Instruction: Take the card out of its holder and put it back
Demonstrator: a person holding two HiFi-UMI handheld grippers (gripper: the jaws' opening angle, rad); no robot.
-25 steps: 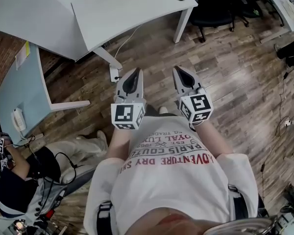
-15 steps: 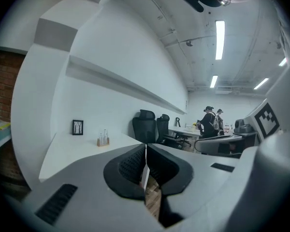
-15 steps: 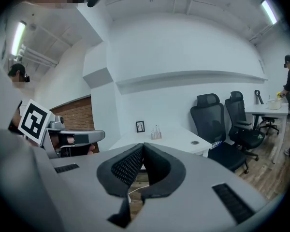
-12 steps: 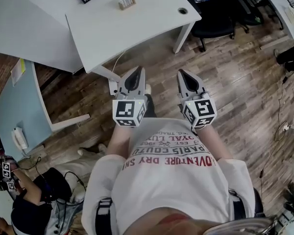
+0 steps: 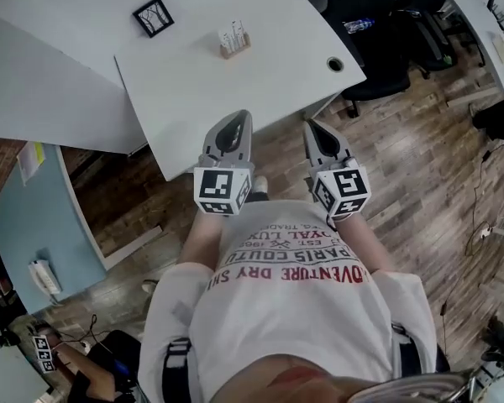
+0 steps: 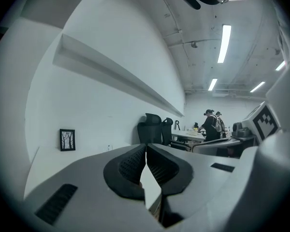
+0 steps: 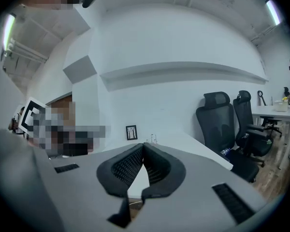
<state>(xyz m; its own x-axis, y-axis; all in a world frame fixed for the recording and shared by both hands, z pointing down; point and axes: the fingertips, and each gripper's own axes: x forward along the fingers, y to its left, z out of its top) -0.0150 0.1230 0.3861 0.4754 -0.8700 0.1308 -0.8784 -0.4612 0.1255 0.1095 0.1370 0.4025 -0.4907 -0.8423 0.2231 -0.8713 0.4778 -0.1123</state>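
Observation:
A small wooden holder [image 5: 235, 47] with a white card [image 5: 231, 34] standing in it sits far back on the white table [image 5: 235, 82]. In the right gripper view the holder [image 7: 152, 139] shows tiny, straight ahead. My left gripper [image 5: 234, 119] hangs over the table's near edge, jaws shut with nothing between them; its own view shows the pads [image 6: 146, 152] meeting. My right gripper [image 5: 310, 128] is level with it just off the table's edge, also shut and holding nothing, its pads [image 7: 143, 149] touching. Both are well short of the holder.
A black-framed picture [image 5: 154, 17] stands on the table left of the holder, and a cable hole [image 5: 334, 63] lies at the right. Black office chairs [image 5: 378, 49] stand beyond the table's right corner. A blue desk [image 5: 25, 217] and a seated person [image 5: 84, 376] are at the left.
The table and the holder have drawn closer in the head view. Both grippers, once over the wooden floor, have reached the table's near edge. Their jaws stayed shut.

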